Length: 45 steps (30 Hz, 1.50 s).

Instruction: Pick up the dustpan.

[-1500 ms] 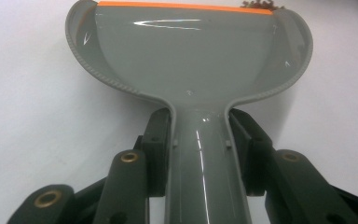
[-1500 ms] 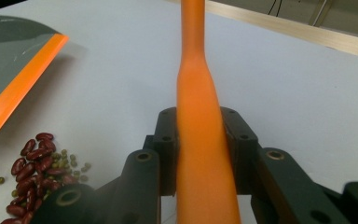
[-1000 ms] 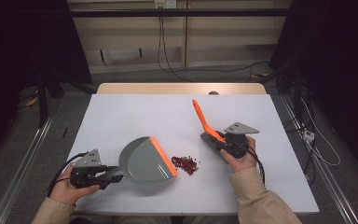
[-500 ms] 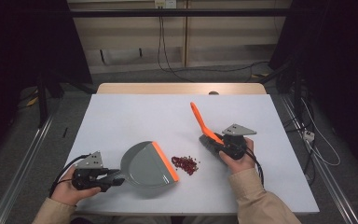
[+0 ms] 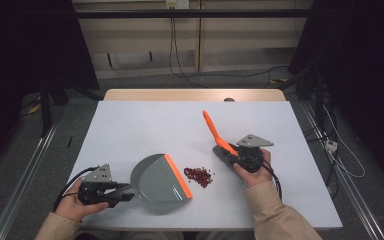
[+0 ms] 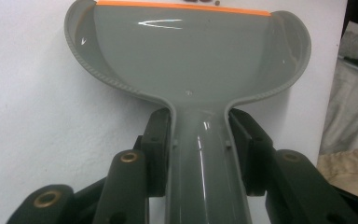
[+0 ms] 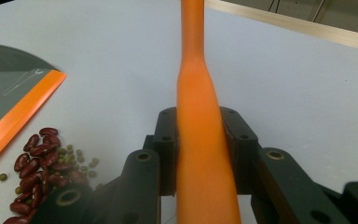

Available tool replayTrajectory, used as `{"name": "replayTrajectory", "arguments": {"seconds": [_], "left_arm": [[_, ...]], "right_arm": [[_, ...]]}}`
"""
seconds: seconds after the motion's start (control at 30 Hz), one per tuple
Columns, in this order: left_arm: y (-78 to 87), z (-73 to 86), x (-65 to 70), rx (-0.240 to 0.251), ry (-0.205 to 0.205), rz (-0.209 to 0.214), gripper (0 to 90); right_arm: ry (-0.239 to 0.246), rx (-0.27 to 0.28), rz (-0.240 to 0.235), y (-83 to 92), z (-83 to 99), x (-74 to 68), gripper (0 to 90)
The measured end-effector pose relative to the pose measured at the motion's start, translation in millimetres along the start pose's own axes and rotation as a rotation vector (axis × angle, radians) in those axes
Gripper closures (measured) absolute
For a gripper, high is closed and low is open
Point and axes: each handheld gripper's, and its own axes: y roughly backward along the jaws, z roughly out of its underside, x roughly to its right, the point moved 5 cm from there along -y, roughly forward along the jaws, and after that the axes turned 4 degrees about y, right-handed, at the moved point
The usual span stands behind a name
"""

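Right gripper (image 5: 241, 156) is clamped on the orange handle of a brush (image 5: 214, 131), both pads pressed flat against its sides in the right gripper view (image 7: 204, 154). Handle angles up and away toward the far side of the table (image 5: 145, 120); the brush's grey head sits low beside the gripper, nearly hidden by it (can't tell if it touches the table).

Left gripper (image 5: 121, 190) is clamped on the grey handle of a dustpan (image 5: 157, 181). In the left gripper view (image 6: 204, 154) the pads squeeze the handle just behind where it flares into the pan (image 6: 186, 56). Pan lies flat on the table, orange lip (image 5: 178, 176) facing the right side.

Pile of red beans (image 5: 198, 176) mixed with small green ones sits on the table between the dustpan lip and the brush, just beside the lip, not on it. Right gripper view shows the same pile (image 7: 44, 163) low left, lip (image 7: 21, 116) next to it. A few specks lie inside the pan near the handle.

Both hands rest near the front edge of the white table, well apart from each other. Cables run on the floor beyond the far edge.
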Motion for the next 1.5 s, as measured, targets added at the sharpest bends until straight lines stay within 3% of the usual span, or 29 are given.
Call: {"name": "replayTrajectory", "arguments": {"seconds": [0.27,0.5,0.77,1.5], "left_arm": [[-1.3,-1.7,0.0,0.021,-0.015,0.0,61.6],[-3.5,-2.6,1.4,0.009,-0.018,0.012,61.7],[-7.1,-3.2,5.6,-0.016,-0.02,0.036,61.9],[-8.9,-9.8,8.9,-0.002,-0.003,0.041,61.7]], "right_arm": [[0.013,0.003,0.003,0.3,0.3,-3.6,70.7],[0.015,0.008,0.01,0.8,1.1,-8.0,70.7],[0.045,0.006,0.035,0.6,1.4,-22.2,70.7],[0.077,-0.001,0.058,-3.6,2.7,-53.8,69.5]]}}
